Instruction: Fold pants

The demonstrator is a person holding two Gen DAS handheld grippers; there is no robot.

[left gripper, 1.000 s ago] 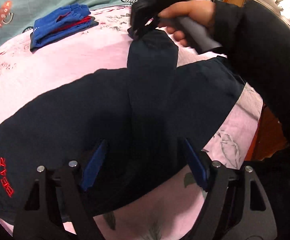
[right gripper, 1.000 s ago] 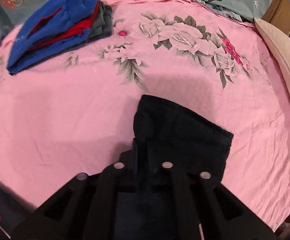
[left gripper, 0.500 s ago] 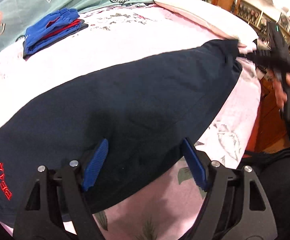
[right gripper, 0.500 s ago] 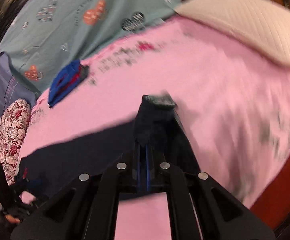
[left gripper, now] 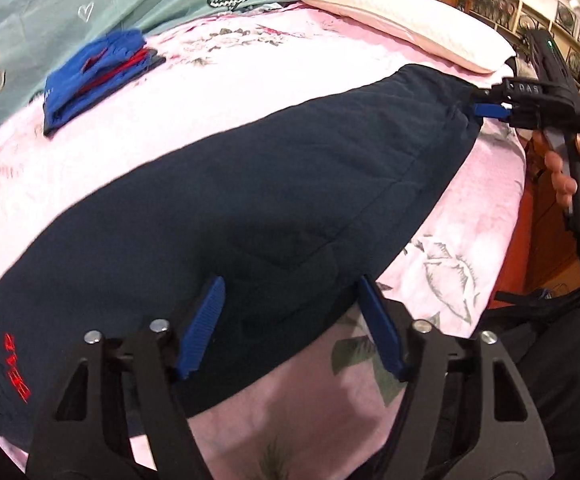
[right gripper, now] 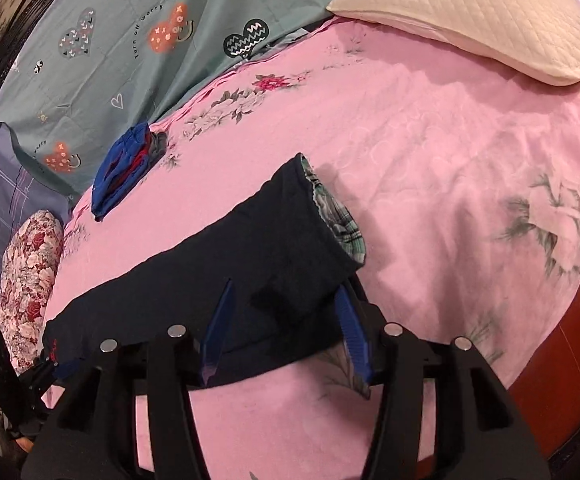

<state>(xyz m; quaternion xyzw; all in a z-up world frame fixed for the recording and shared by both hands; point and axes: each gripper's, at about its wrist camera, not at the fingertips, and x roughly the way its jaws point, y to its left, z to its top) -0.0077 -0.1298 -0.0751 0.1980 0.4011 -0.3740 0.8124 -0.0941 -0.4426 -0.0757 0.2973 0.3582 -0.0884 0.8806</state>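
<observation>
Dark navy pants with a red logo lie stretched flat across the pink bed. In the right wrist view the pants end in a cuff with plaid lining. My left gripper is open, its blue pads either side of the pants' near edge. My right gripper is open around the cuff end; it also shows in the left wrist view at the far cuff.
A folded blue and red garment pile sits at the back of the pink floral sheet. A white pillow lies at the right, a floral bolster at the left. The wooden bed edge runs along the right.
The right gripper pulled the folded-over leg back out to the right, laid the pants straight, then opened and let the cuff go. The left gripper stayed open at the near edge.
</observation>
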